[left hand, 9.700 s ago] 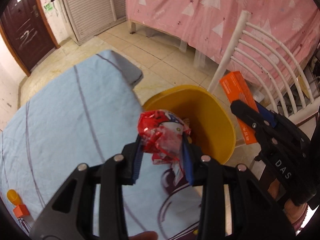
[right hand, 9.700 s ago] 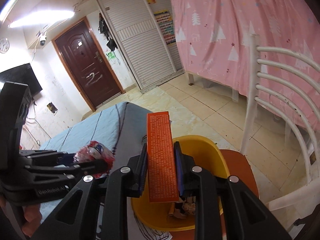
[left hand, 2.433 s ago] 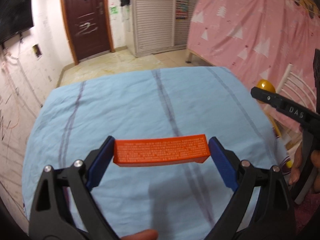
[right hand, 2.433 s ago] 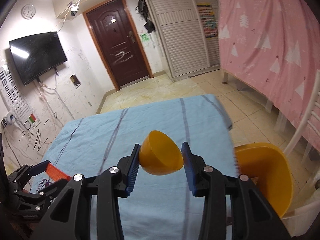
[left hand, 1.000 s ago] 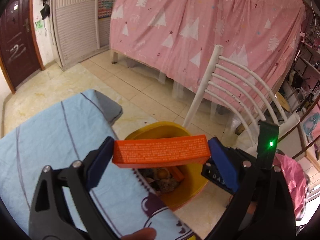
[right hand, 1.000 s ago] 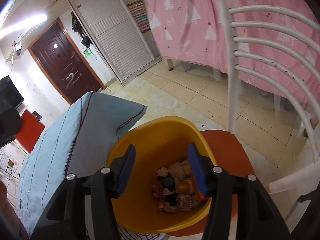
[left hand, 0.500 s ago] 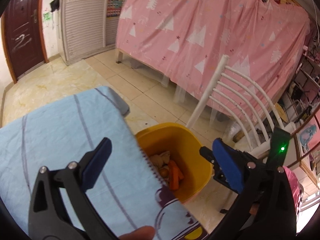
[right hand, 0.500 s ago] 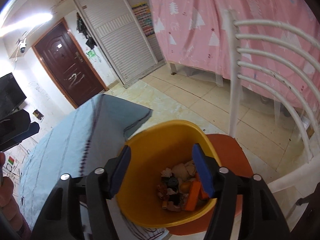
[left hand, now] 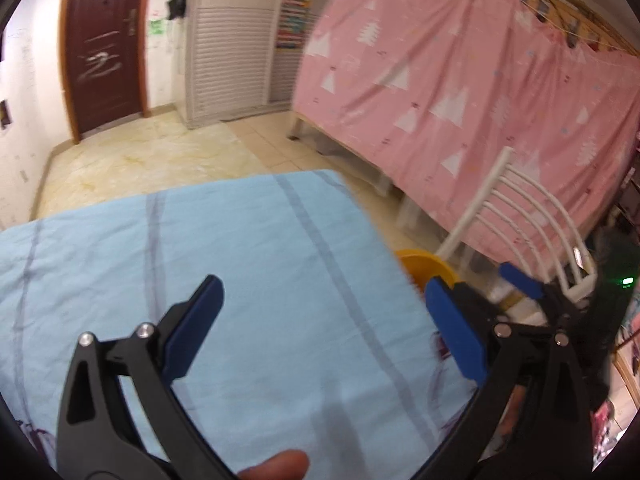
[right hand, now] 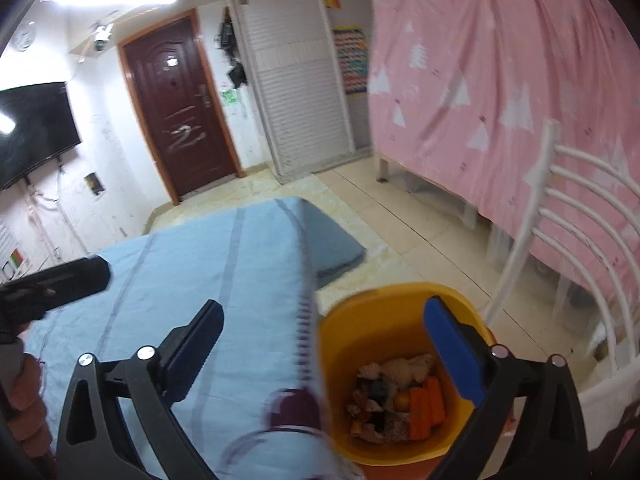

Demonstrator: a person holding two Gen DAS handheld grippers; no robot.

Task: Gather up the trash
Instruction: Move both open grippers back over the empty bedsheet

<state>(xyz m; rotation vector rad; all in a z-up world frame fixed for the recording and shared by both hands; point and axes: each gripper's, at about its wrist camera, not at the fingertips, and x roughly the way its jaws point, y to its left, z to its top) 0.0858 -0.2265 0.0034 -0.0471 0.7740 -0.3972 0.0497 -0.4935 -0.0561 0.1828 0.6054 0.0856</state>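
Note:
My left gripper [left hand: 322, 300] is open and empty above the light blue tablecloth [left hand: 240, 248]. The yellow bin [left hand: 426, 266] peeks out past the cloth's right edge. My right gripper [right hand: 323, 312] hangs over the cloth's edge and the yellow bin [right hand: 344, 344], its jaws opening with nothing between them. Inside the bin lie an orange box [right hand: 424, 404], a small yellow piece and crumpled wrappers. The left gripper's black body [right hand: 56, 280] shows at the left of the right wrist view, with a hand under it.
A white slatted chair [right hand: 580, 220] stands just right of the bin, which sits on an orange seat [right hand: 508, 420]. A pink curtain [left hand: 460, 80] hangs behind. Tiled floor [left hand: 140, 160] leads to a brown door [right hand: 176, 120]. A TV [right hand: 32, 128] hangs on the left wall.
The orange box left my left gripper and now lies in the bin. The left view swung from the bin to the table. The right gripper's jaws widened and it rose.

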